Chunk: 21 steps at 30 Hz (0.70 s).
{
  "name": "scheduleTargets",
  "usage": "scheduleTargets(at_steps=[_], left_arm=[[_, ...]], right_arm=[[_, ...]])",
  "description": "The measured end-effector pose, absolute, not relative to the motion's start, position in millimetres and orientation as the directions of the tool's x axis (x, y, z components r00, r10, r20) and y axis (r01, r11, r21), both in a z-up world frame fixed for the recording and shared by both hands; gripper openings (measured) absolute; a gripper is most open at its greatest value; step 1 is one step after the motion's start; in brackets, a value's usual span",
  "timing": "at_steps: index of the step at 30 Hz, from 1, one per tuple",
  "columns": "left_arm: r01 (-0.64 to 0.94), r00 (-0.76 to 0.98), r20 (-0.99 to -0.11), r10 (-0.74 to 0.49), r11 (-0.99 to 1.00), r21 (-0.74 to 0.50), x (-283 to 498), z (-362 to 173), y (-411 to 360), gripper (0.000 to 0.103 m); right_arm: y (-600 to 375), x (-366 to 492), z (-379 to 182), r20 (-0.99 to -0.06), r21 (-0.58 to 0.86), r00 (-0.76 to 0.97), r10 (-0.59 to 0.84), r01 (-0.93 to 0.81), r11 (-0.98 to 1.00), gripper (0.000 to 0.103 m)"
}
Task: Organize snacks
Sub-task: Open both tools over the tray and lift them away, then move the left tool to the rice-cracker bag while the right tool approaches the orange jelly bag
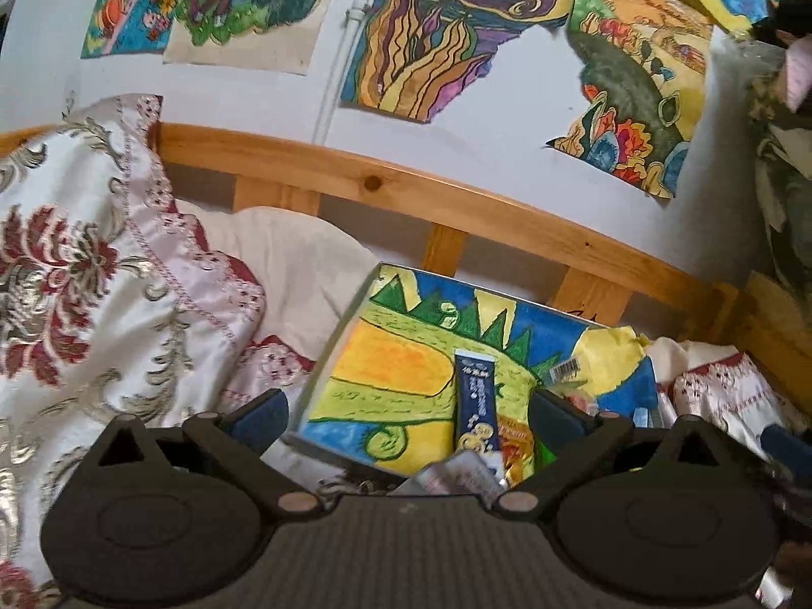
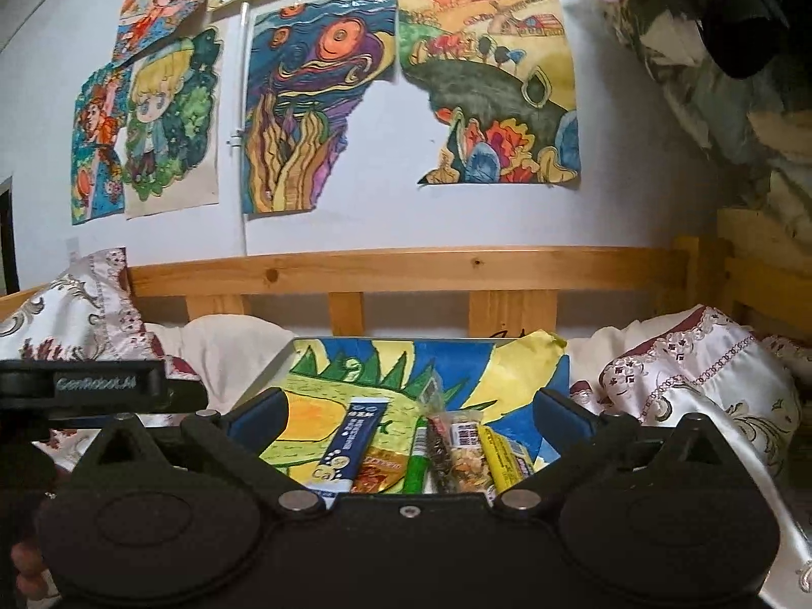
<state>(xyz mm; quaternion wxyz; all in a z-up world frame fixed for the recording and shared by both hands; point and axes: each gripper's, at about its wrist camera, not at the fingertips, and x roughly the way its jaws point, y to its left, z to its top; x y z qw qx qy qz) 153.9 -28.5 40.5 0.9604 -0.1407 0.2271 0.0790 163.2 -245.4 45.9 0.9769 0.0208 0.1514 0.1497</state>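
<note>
A board [image 1: 385,355] painted yellow, green and blue lies on the bed with several snack packets on its near part. In the left wrist view a dark blue stick packet [image 1: 474,406] lies lengthwise, beside an orange packet [image 1: 515,449] and a silvery wrapper [image 1: 457,477]. The right wrist view shows the board [image 2: 457,360] with a row: blue stick packet [image 2: 350,446], orange packet [image 2: 380,467], green packet [image 2: 418,462], dark packet [image 2: 439,451], yellow bar [image 2: 502,457]. My left gripper [image 1: 406,421] and right gripper [image 2: 406,421] both stand open above the snacks, holding nothing.
An embroidered white and red pillow [image 1: 101,274] lies left of the board, and more such bedding [image 2: 700,385] lies to its right. A wooden bed rail [image 1: 406,188] runs behind, under a wall of drawings [image 2: 314,101]. The left device's housing [image 2: 96,383] shows at the left.
</note>
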Motion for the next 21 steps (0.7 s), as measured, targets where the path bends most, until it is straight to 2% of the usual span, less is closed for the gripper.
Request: scheduleTargets(at_steps=[13,21], left_arm=[[-0.26,0.863,-0.485,0.14,0.947,-0.189,89.1,30.5,-11.7,0.102],[-0.238,0.83,-0.546,0.108,0.956,-0.173,63.7,12.5,-9.8,0.102]], right_arm=[[-248.0,108.7,49.9,-0.293,0.077,0.903,0.313,-0.304,0.95,0.102],[-247.0,74.9,39.8,-0.351,0.087,0.877,0.328,-0.318,0.944,0.102]])
